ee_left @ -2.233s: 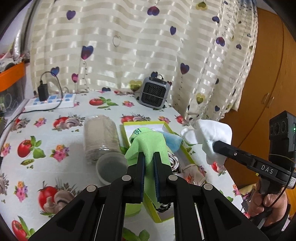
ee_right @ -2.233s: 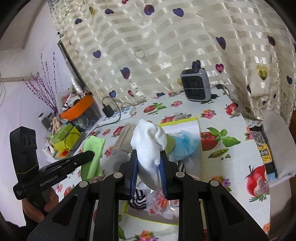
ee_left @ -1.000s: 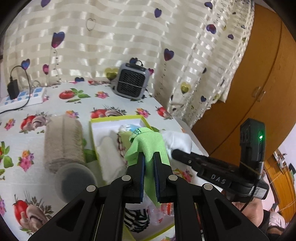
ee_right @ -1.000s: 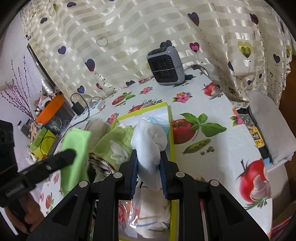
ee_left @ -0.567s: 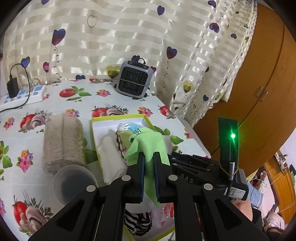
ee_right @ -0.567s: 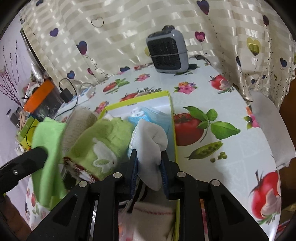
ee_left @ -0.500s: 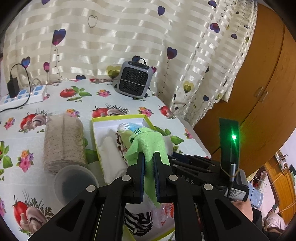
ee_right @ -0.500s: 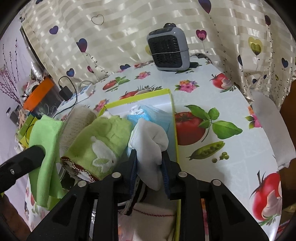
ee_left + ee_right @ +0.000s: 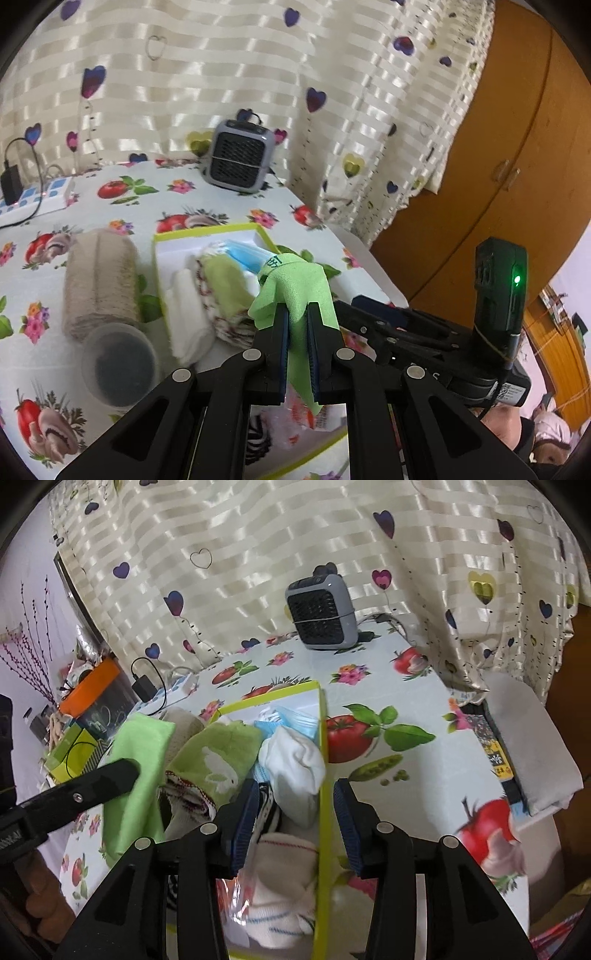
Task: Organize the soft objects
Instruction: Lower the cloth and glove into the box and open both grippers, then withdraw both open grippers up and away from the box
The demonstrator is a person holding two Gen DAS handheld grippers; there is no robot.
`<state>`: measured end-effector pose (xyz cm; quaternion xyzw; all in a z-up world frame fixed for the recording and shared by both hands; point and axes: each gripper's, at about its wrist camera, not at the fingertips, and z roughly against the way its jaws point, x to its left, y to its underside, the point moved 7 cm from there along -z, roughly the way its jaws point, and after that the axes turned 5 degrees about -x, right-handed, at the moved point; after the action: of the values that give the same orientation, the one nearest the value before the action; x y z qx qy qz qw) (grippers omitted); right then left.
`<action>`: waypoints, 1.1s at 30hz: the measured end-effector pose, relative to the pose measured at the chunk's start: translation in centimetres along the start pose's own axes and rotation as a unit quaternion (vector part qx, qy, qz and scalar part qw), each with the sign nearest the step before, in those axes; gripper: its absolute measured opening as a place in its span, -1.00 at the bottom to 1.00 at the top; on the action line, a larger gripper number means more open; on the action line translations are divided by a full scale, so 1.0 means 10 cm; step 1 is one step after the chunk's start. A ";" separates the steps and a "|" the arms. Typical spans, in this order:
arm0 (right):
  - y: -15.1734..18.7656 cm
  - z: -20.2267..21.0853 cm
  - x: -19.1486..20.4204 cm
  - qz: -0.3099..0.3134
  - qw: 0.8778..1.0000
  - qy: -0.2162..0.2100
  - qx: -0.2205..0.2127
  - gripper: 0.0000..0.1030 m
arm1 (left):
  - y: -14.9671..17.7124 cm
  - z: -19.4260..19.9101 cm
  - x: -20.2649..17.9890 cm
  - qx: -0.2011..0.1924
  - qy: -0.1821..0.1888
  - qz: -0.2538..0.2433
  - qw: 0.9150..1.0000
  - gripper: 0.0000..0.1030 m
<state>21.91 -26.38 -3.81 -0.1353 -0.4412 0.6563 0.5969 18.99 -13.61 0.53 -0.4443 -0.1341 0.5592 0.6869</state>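
The right gripper [image 9: 293, 821] hangs over the box [image 9: 320, 716], jaws opening wide. The white sock [image 9: 295, 764] lies in the gap ahead of the pads, free of both, on the pile against the box's right wall. It looks released; whether it has fully settled cannot be told.

The left gripper [image 9: 297, 345] is clamped tight on the green cloth [image 9: 295, 291], held above the box's near half. The cloth's tail hangs down between the fingers.

Box contents, left wrist view: a white roll [image 9: 188, 317] along the left wall, a green towel [image 9: 225, 284] beside it, a blue mask [image 9: 243, 254] toward the far end. Striped and printed pieces fill the near end. Outside the box, on the table [image 9: 110, 206], a beige roll [image 9: 98, 280] and a cup [image 9: 120, 363] stand just left of it.

Recommendations for the step in hand:
- Let the right jaws finish spreading before lifting, so no pad drags the sock out.
- Withdraw up and back, clear of the right wall, which runs between the pads.
- Keep the left gripper apart until the right is out; the two are close.
- The sock sits high at the wall; it may roll over the edge.
- Then lower the cloth onto the pile before letting go.
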 end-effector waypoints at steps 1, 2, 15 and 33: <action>0.00 0.03 -0.01 -0.001 1.000 -0.001 -0.001 -0.16 | 0.03 -0.03 -0.05 0.005 0.004 -0.006 1.000 -0.83; 0.01 0.05 -0.01 -0.002 1.000 -0.002 -0.002 -0.16 | 0.06 -0.06 -0.07 0.010 0.005 -0.011 1.000 -0.83; 0.06 0.10 -0.07 -0.008 1.000 -0.002 0.000 -0.16 | 0.17 -0.33 -0.03 0.037 -0.021 -0.037 0.998 -0.55; 0.17 0.27 0.09 0.012 1.000 -0.017 -0.001 -0.16 | 0.19 0.06 0.03 0.011 -0.052 -0.027 0.998 -0.49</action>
<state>18.63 -26.51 -3.21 -0.1305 -0.4503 0.6653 0.5810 17.46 -13.14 -0.67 -0.4031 -0.1756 0.5640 0.6990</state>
